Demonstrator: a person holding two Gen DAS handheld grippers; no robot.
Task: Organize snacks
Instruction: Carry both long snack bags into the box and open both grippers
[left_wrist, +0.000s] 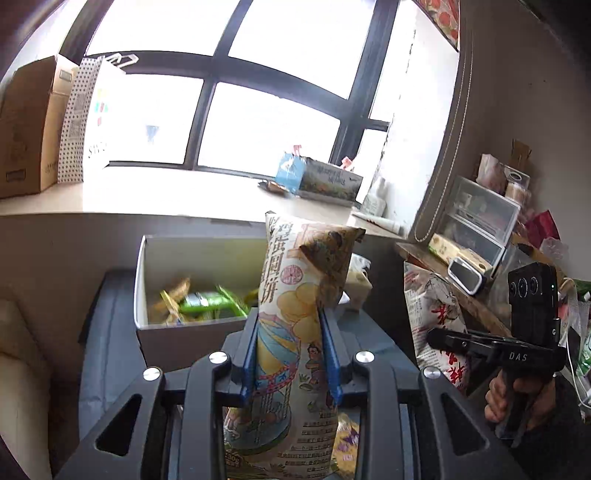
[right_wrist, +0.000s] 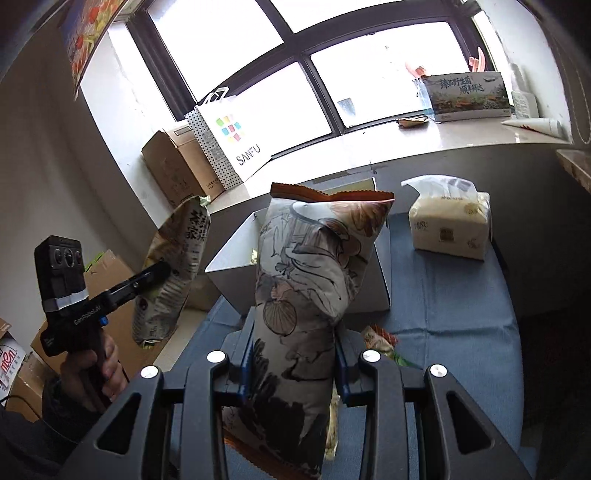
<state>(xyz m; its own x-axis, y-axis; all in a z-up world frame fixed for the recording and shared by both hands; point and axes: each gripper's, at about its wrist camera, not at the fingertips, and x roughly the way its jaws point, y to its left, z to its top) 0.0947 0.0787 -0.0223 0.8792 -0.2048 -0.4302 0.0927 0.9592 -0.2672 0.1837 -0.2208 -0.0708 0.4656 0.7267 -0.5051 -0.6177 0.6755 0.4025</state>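
Gripping a tall cream snack bag (left_wrist: 291, 332) printed with biscuits and a carousel, the left gripper (left_wrist: 291, 350) has its blue pads pressed into both sides of the pack, which stands upright between the fingers, its top corner folded over and its lower end hanging below the jaws. Just under that bag, near the gripper's base, a yellow and purple wrapper (left_wrist: 345, 443) lies on the blue cloth (left_wrist: 110, 332) of the table. Ahead and slightly to the left of this gripper sits the white box (left_wrist: 147, 291), open at the top, with green and yellow packets (left_wrist: 199, 301) in its bottom. Off to its right the right gripper (left_wrist: 443, 339) shows from the side, a hand (left_wrist: 517, 398) around its handle and a red-lettered bag (left_wrist: 436, 317) pinched in its tip. In the right wrist view that right gripper (right_wrist: 295, 354) is likewise clamped, jaws narrow, on an ink-drawn bag (right_wrist: 306, 280) with a brown serrated top edge, held upright. Just right of its fingers a small green and orange packet (right_wrist: 380, 341) lies on the cloth. Straight beyond the held bag is the same white box (right_wrist: 369, 288), and further to the right a pack of tissues (right_wrist: 448, 225) rests on the cloth. To the left the left gripper (right_wrist: 159, 275) holds its bag (right_wrist: 173, 269) in the air, clear of the table. Farthest ahead, on the windowsill (right_wrist: 480, 136), stand a cardboard carton (right_wrist: 173, 170), a white shopping bag (right_wrist: 232, 140) and a printed gift box (right_wrist: 467, 96).
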